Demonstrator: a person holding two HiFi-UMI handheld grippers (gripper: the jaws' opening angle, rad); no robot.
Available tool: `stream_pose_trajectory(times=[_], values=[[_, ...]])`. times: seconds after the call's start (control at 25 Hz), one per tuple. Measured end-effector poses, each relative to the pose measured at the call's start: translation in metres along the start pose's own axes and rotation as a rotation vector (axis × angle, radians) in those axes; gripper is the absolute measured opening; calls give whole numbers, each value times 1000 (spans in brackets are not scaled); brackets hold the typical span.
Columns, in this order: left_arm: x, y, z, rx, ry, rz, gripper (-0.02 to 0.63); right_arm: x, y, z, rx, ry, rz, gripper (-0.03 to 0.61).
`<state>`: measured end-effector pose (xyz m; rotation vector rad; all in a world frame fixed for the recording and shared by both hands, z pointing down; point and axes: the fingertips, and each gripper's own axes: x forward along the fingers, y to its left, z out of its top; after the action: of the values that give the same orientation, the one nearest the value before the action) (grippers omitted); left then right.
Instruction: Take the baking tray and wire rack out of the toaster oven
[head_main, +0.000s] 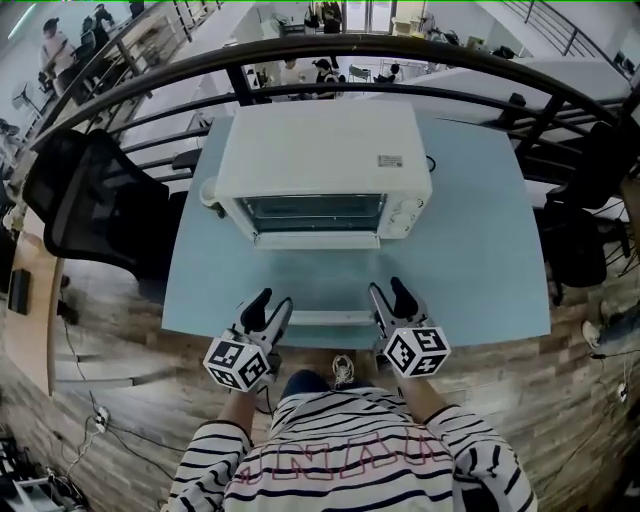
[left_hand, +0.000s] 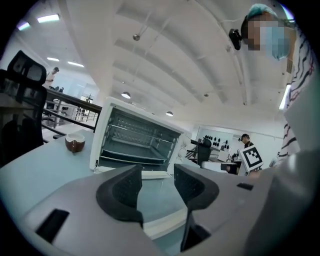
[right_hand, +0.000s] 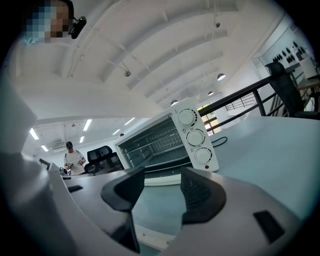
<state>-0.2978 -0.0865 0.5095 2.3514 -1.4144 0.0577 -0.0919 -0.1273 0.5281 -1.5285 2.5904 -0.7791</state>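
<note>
The white toaster oven (head_main: 320, 150) stands at the far side of the light blue table (head_main: 470, 250), its door folded down. In the left gripper view, a wire rack (left_hand: 135, 131) sits on an upper shelf inside the oven (left_hand: 102, 135). A dark baking tray (left_hand: 131, 159) lies below the rack. Both grippers hover over the table's near edge and point at the oven. My left gripper (head_main: 273, 300) (left_hand: 157, 185) is open with only the tabletop between its pads. My right gripper (head_main: 387, 287) (right_hand: 162, 187) is open and empty too, facing the oven's knob panel (right_hand: 195, 137).
A pale flat strip (head_main: 332, 318) lies on the table between the two grippers; I cannot tell what it is. A small brown bowl (left_hand: 75, 142) stands left of the oven. A black office chair (head_main: 95, 205) is at the table's left, and a dark railing (head_main: 400, 50) runs behind it.
</note>
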Motion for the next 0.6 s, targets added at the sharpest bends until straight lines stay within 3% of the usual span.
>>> stream_pose_trajectory(times=[0.36,0.6], values=[[45,50,18,-175,22,-55,183,51,-6,10,67,-2,-100,225],[77,81,18,-314,38,-72,183,94,-10,9,239,-19,-124,216]])
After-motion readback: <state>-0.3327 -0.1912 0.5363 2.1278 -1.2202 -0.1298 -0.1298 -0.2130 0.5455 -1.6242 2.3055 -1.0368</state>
